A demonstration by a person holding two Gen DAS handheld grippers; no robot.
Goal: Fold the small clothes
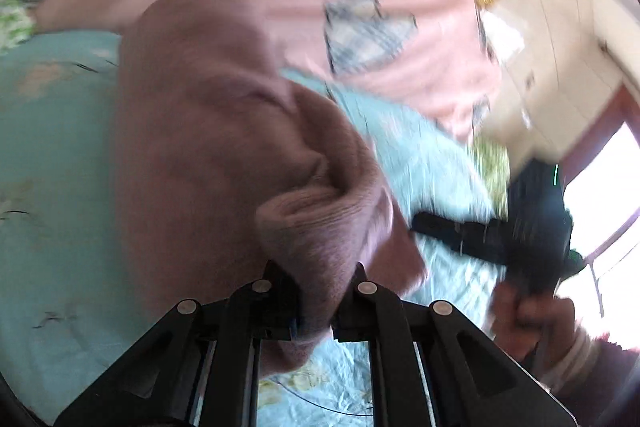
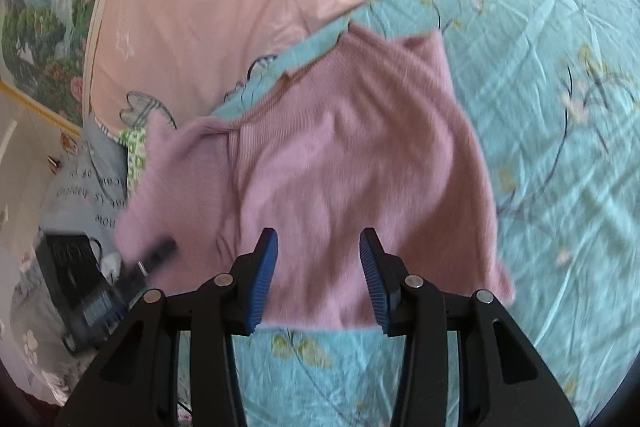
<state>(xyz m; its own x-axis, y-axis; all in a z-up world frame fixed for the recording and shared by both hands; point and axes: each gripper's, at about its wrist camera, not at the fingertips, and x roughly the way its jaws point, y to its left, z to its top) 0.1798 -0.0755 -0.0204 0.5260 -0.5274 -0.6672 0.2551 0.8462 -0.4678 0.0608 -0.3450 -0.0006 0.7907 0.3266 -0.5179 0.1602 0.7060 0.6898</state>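
The mauve knit sweater [image 2: 352, 163] lies mostly flat on the teal floral bedsheet [image 2: 560, 147], its body running away from the right gripper [image 2: 319, 279] toward the pink quilt [image 2: 208, 7], with its near hem directly under that gripper's 2 blue pads [image 2: 264, 279]. Those pads stand spread apart above the hem, holding nothing. The left gripper [image 1: 316, 291] is pinching a bunched fold of the same sweater [image 1: 224, 131] between its 2 fingers, the cloth rising up from the sheet to it (the left view is blurred by motion, so which part of the garment it holds is hard to tell; from the right view it looks like the sleeve side). So the sweater's long axis points straight ahead of the right gripper, while the lifted end sits off to its left, in the left gripper's charge. By my reading, the fold turns on carrying that lifted part across the flat body, and the left gripper is the nearer one for it.
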